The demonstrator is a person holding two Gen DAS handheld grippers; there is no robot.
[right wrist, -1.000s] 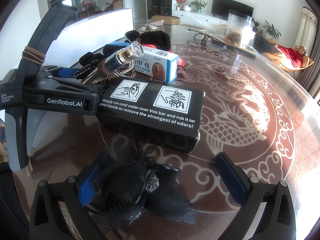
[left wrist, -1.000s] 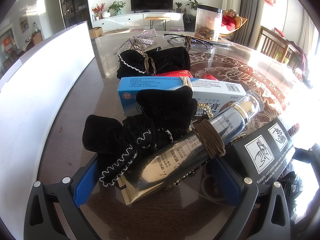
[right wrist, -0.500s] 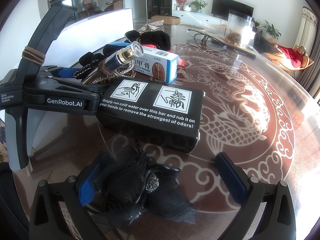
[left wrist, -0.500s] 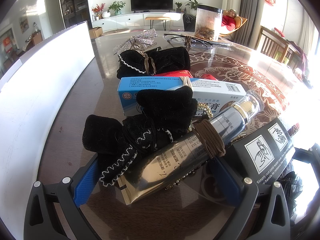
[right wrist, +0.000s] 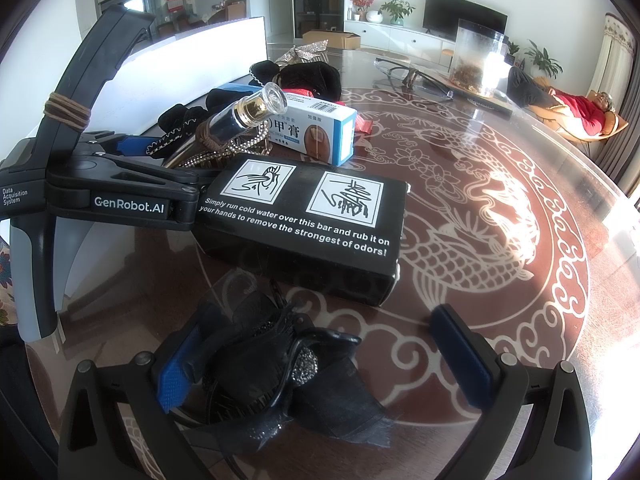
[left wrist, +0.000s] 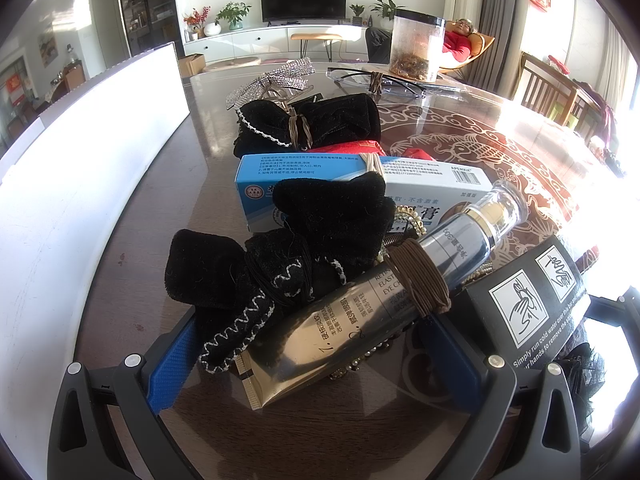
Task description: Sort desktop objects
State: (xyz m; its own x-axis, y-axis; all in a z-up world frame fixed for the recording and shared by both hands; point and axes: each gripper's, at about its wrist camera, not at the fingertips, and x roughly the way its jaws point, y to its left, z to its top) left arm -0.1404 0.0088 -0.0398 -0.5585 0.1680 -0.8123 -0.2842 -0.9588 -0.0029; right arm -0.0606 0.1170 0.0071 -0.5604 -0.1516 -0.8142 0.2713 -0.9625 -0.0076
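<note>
My left gripper [left wrist: 312, 364] is open around the flat end of a gold eye-cream tube [left wrist: 360, 320] wrapped with a brown hair tie. A black velvet bow [left wrist: 256, 280] lies against its left finger. Behind them lie a blue-and-white ointment box [left wrist: 440, 184] and a second black bow [left wrist: 312, 124]. A black soap box [right wrist: 304, 220] lies to the right. My right gripper [right wrist: 324, 360] is open, with a black mesh hair bow [right wrist: 276, 364] lying between its fingers near the left one. The left gripper also shows in the right wrist view [right wrist: 120, 200].
A white board [left wrist: 80, 160] stands along the table's left side. Glasses [left wrist: 376, 80], a clear jar [left wrist: 416, 48] and a rhinestone bow [left wrist: 276, 76] lie at the far end. The glass tabletop [right wrist: 500, 240] with a dragon pattern stretches to the right.
</note>
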